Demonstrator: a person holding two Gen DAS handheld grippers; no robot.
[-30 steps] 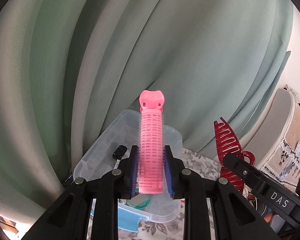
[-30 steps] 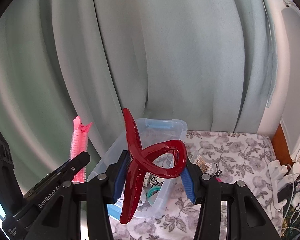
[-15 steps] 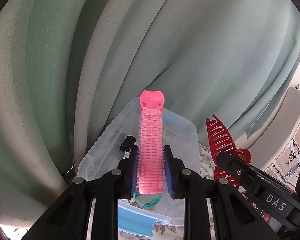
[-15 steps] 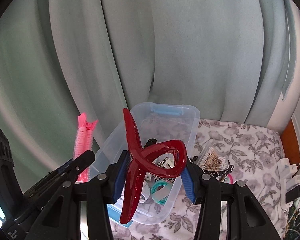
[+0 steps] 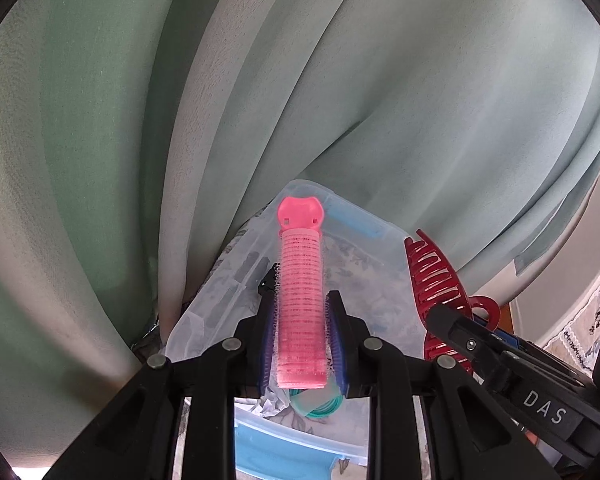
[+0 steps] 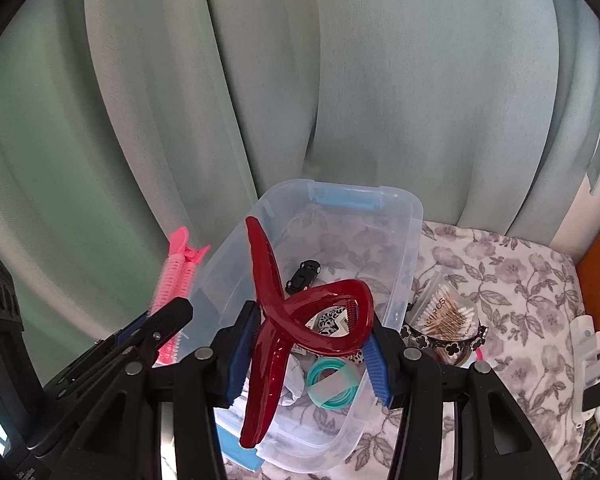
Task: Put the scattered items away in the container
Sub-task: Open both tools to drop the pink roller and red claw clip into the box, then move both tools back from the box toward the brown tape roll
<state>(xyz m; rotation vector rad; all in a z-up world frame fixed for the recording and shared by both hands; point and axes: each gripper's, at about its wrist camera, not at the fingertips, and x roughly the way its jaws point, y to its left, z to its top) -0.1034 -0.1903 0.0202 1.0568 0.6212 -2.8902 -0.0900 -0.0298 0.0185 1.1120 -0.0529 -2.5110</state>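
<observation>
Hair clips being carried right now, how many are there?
2. The pink roller clip sits in the left gripper; the red claw clip sits in the right gripper. Both hang above the clear box.

Soft daylight, sharp focus, fisheye bending, dark vignetted corners.
</observation>
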